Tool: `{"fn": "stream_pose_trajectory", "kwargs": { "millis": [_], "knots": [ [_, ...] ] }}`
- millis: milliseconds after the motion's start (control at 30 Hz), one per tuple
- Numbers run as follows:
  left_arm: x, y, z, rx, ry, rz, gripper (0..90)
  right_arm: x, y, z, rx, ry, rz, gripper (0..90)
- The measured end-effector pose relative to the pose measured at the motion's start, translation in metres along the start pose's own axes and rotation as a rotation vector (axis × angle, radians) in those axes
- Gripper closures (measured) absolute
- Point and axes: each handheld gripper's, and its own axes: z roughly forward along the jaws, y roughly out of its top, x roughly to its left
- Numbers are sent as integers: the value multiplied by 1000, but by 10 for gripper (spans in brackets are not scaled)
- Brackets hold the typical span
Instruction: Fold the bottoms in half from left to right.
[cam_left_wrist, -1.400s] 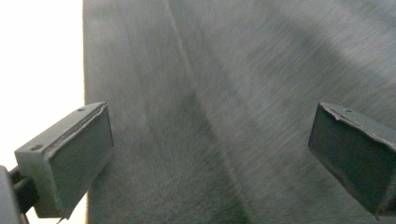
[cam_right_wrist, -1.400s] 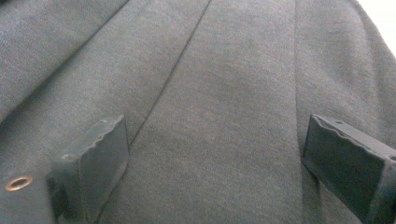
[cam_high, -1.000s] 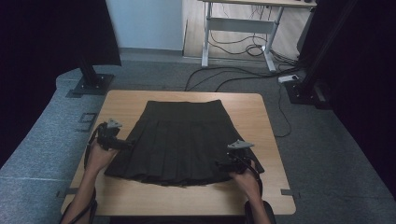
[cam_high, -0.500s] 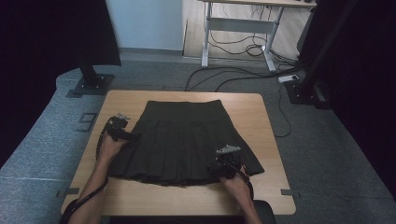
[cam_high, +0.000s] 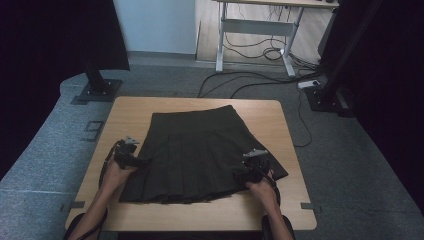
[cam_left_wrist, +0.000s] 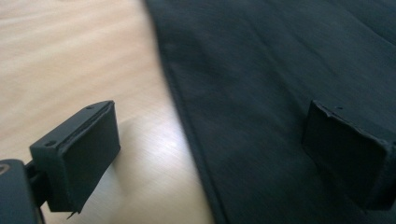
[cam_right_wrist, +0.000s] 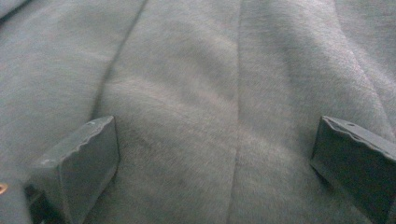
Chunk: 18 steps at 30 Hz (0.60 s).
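Since a second ago: both grippers have slid inward, the right one off the skirt's side edge and onto the cloth, the left one up along its own edge.
Skirt: dark pleated skirt (cam_high: 200, 152) lies flat in the middle of the wooden table (cam_high: 280, 210), waistband at 12 o'clock, hem at 6 o'clock, so its long axis runs 12 to 6.
Left gripper: left gripper (cam_high: 134, 161) sits at the skirt's 9 o'clock edge, jaws spread wide and holding nothing; in the left gripper view (cam_left_wrist: 210, 154) one jaw is over bare wood, the other over cloth, the seamed edge running between them.
Right gripper: right gripper (cam_high: 239, 176) is over the cloth toward 4 o'clock, jaws spread apart and empty; in the right gripper view (cam_right_wrist: 212, 158) there is pleated fabric under both.
Contact: whether either jaw is touching the cloth, I cannot quite tell.
Key relation: the left gripper straddles an edge it could pinch at once, so it looks the nearer to a grab; the right would probably have to gather a fold.
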Motion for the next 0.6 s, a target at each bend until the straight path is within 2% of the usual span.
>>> {"fn": "stream_pose_trajectory", "kwargs": {
  "millis": [100, 133, 167, 233, 300, 467, 533, 600],
  "knots": [
    [-23, -6, -7, 7, -18, 36, 57, -19, 6, 4, 16, -9, 10, 6],
    [-29, -8, -9, 11, -32, 43, 57, -33, 10, 7, 15, -23, 22, 8],
    [-36, -10, -10, 16, -50, 44, 57, -33, 10, 7, 15, -23, 22, 8],
    [-48, -13, -11, 18, -77, 50, 55, -45, 11, 9, 11, -30, 32, 15],
    [-61, -14, -12, 21, -99, 81, 55, -58, 12, 9, 9, -39, 46, 20],
    [-57, -11, -11, 24, -124, 97, 56, -53, 7, 4, -7, -38, 40, 64],
    [-51, -8, -12, 38, -131, 89, 52, -52, 5, 1, -10, -37, 36, 81],
    [-43, -2, -17, 18, -120, 71, 28, -50, 2, -4, -20, -20, 34, 108]
  ]
}}
